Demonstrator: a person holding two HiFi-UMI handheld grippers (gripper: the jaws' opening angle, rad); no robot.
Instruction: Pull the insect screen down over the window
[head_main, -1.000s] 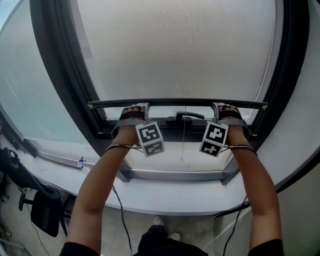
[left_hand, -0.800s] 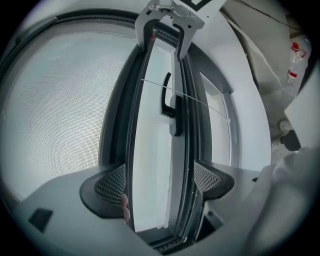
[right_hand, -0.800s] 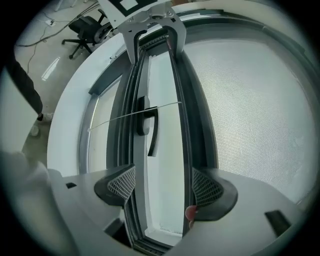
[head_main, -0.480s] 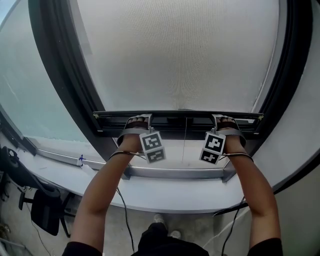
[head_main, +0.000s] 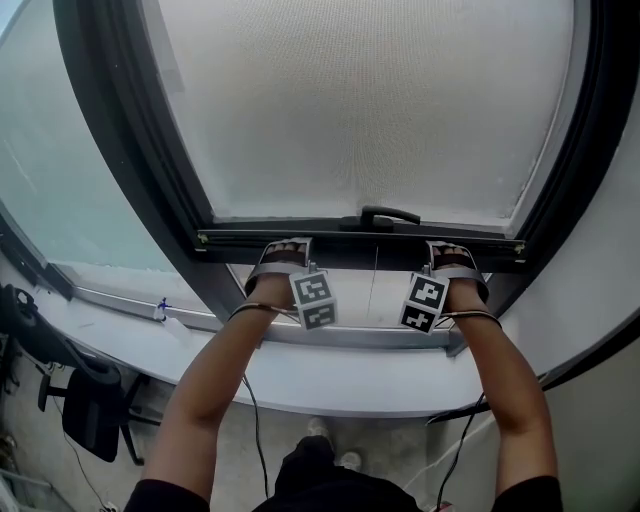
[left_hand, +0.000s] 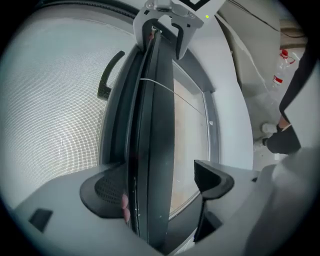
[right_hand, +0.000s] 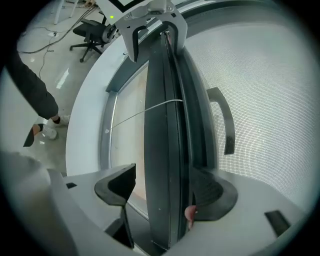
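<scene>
Black handle (head_main: 390, 215) just above screen bar (head_main: 300, 241)

Lit by soft, even daylight through a pale, hazy side pane (head_main: 60, 190) left of the dark window frame (head_main: 140, 170). Below, a curved white sill (head_main: 330, 385) over a grey floor (head_main: 400, 450), with a black office chair (head_main: 85, 425) at the lower left and a red-capped clear bottle (left_hand: 283, 56) standing on the floor.

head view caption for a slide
Left gripper and right gripper straddle the insect screen's bottom bar, jaws open.
</scene>
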